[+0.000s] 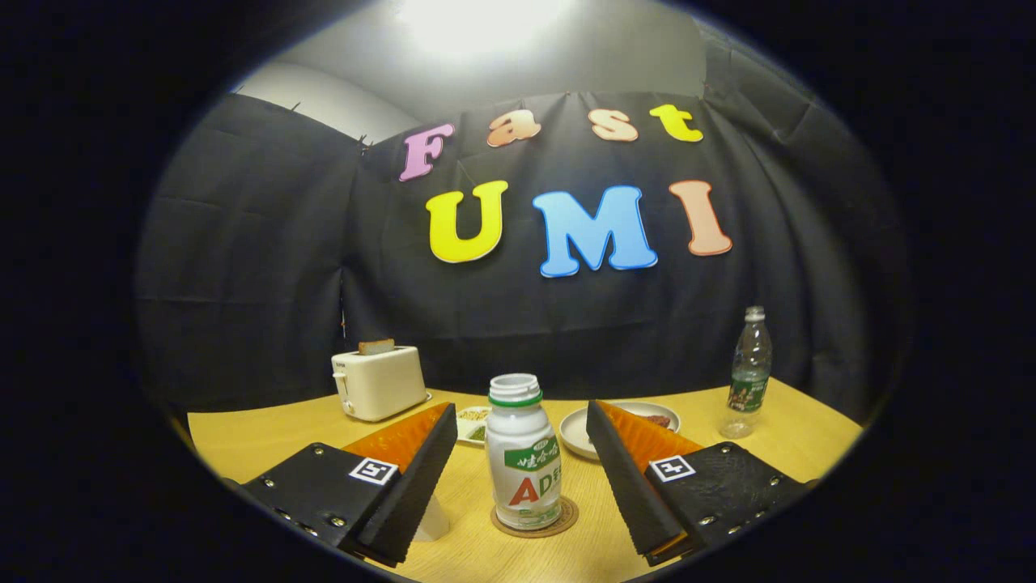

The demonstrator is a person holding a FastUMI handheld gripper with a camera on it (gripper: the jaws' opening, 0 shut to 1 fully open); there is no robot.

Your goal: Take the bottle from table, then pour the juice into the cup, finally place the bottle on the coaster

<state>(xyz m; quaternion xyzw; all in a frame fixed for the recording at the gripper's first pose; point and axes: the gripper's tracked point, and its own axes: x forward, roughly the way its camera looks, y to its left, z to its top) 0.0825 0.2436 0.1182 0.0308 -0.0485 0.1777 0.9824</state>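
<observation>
A small white bottle with a green-and-white label and an uncapped white neck stands upright on a round cork coaster. It sits between my two fingers with a clear gap on each side. My gripper is open and touches nothing. A white cup is mostly hidden behind my left finger, just left of the coaster.
On the wooden table beyond the fingers stand a white toaster with toast in it, a small dish, a white plate with food, and a clear water bottle at the right.
</observation>
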